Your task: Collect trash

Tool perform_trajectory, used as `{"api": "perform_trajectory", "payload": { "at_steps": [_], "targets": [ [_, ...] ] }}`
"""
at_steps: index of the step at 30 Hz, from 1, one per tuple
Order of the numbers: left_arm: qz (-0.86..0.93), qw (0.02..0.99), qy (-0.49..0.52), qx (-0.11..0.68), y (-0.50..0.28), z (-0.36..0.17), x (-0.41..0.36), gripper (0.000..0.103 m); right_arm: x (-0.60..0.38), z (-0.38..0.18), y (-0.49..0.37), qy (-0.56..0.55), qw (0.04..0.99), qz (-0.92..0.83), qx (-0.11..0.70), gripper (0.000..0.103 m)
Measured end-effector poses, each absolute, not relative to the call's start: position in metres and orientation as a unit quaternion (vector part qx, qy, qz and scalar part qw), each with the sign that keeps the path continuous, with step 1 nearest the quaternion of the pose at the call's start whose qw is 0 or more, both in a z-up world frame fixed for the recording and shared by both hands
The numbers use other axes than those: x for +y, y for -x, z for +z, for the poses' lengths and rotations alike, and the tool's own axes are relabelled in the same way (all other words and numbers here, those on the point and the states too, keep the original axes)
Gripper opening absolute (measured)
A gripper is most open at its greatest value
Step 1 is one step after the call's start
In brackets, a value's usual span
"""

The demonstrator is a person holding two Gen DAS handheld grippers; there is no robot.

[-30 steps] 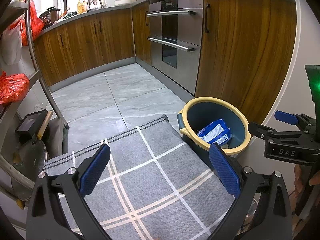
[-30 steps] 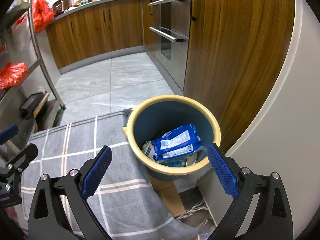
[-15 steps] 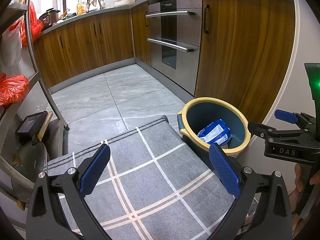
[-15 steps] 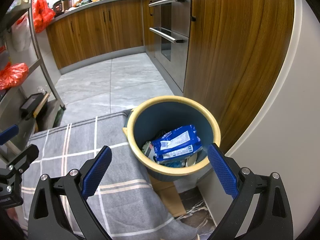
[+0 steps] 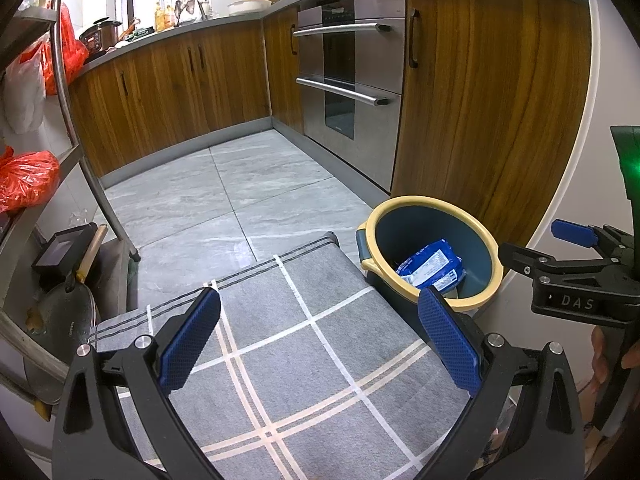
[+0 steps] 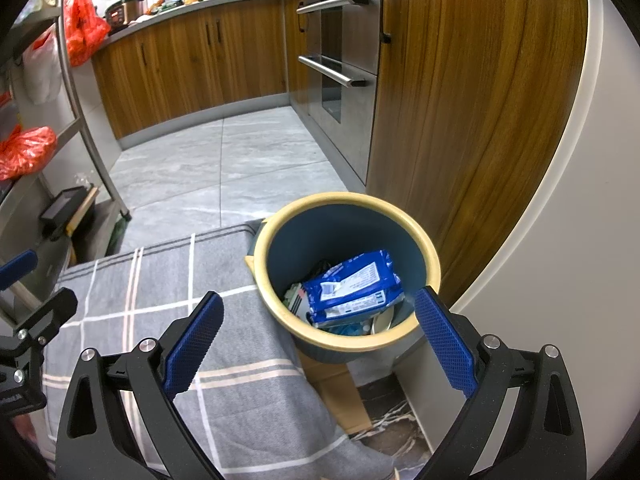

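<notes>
A blue bin with a yellow rim (image 6: 347, 200) (image 5: 436, 203) stands on the floor by the table's far right corner. A blue wrapper (image 6: 354, 286) (image 5: 432, 266) lies on top of other trash inside it. My right gripper (image 6: 318, 330) is open and empty, hovering above the bin's near side; it also shows at the right of the left wrist view (image 5: 568, 256). My left gripper (image 5: 320, 336) is open and empty above the grey checked tablecloth (image 5: 304, 360).
The tablecloth (image 6: 160, 320) covers the table beside the bin. Wooden cabinets (image 5: 488, 92) and a steel oven (image 5: 352, 80) stand behind the bin. A metal rack (image 5: 68, 128) with red bags (image 5: 24, 184) and pans stands at the left. Grey tile floor (image 5: 224, 200) lies beyond.
</notes>
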State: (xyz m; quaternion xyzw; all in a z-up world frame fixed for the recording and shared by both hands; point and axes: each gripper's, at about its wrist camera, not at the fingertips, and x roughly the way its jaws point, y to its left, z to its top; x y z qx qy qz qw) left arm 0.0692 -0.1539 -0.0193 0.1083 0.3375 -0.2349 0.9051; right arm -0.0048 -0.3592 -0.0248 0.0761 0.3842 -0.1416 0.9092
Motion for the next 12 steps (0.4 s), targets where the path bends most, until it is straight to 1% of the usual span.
{"api": "perform_trajectory", "payload": {
  "at_steps": [12],
  "targets": [
    [-0.221,0.901,-0.107,0.357,-0.0755,-0.0228,-0.1493,0.098,-0.3625,-0.0212,0.0069,-0.083,0.908,-0.143,0.385,0.096]
  ]
}}
